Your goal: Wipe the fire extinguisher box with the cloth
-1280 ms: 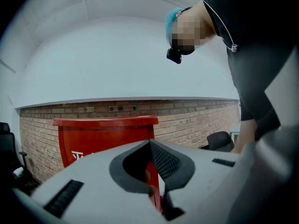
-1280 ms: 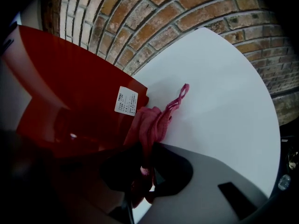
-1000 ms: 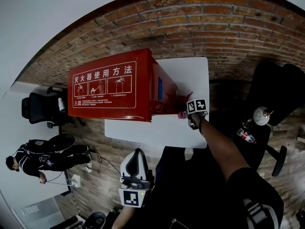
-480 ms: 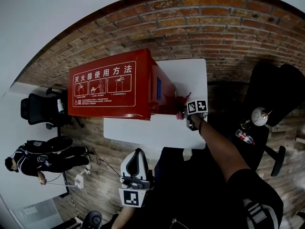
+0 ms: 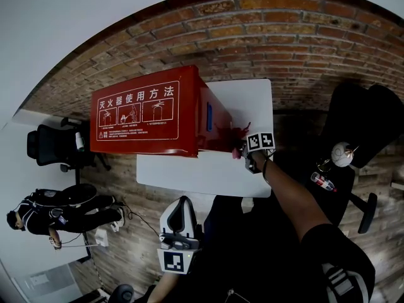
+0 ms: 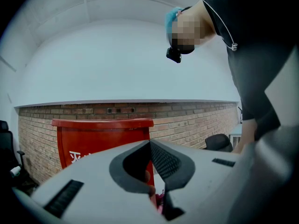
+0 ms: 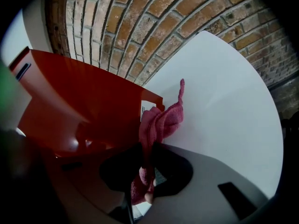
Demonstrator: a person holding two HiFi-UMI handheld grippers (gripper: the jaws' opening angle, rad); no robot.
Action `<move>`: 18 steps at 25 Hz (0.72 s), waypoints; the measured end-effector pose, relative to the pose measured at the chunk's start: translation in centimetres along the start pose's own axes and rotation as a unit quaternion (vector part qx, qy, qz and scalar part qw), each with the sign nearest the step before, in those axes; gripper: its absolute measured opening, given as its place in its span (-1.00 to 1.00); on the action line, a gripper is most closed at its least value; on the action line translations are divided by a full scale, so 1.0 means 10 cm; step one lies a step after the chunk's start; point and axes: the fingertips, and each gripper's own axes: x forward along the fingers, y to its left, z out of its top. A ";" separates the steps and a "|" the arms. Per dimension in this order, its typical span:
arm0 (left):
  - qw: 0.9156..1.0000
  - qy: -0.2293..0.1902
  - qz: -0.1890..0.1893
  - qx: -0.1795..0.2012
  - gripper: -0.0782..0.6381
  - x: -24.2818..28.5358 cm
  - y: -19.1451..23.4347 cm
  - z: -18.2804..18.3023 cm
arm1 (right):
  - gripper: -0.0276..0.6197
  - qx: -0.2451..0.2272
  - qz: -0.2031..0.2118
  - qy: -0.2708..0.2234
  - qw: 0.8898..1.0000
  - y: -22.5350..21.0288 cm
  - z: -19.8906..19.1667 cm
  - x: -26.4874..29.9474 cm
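Note:
The red fire extinguisher box [image 5: 151, 115] lies on a white table [image 5: 208, 172], its instruction panel facing up. My right gripper [image 5: 243, 149] is at the box's right end, shut on a pink cloth [image 5: 237, 146] that touches the red side. In the right gripper view the cloth [image 7: 159, 120] rises from between the jaws of the right gripper [image 7: 145, 160] against the box [image 7: 79, 106]. My left gripper [image 5: 178, 232] hangs low, off the table, near my body. In the left gripper view the left gripper [image 6: 150, 171] is shut and holds nothing, with the box [image 6: 103, 141] beyond it.
A brick wall [image 5: 265, 36] runs behind the table. A black office chair [image 5: 50, 145] stands at the left, and a person [image 5: 57, 210] is low on the floor there. Another black chair [image 5: 369, 115], a bottle [image 5: 323, 180] and a round white object [image 5: 344, 153] are at the right.
The right gripper and cloth have edged slightly leftward against the box's end. The left gripper has stayed where it was.

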 end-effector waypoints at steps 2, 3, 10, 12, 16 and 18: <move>1.000 -0.002 0.000 0.000 -0.67 0.00 -0.01 0.01 | -0.71 0.000 0.003 0.000 1.000 0.02 0.00 -0.01; 1.000 -0.002 0.000 0.000 -0.67 0.00 -0.01 0.01 | -0.71 0.000 0.005 0.000 1.000 0.03 0.00 -0.02; 1.000 -0.006 -0.002 0.001 -0.67 0.00 -0.02 0.03 | -0.71 -0.001 0.016 -0.001 1.000 0.14 0.03 -0.07; 1.000 -0.007 -0.003 0.001 -0.67 0.00 -0.02 0.03 | -0.71 -0.004 0.019 -0.003 1.000 0.16 0.04 -0.08; 1.000 -0.010 -0.004 0.002 -0.67 0.01 -0.04 0.03 | -0.71 -0.004 0.026 -0.004 1.000 0.21 0.06 -0.09; 1.000 -0.010 -0.005 0.002 -0.67 0.02 -0.04 0.04 | -0.71 -0.003 0.030 -0.005 1.000 0.24 0.07 -0.11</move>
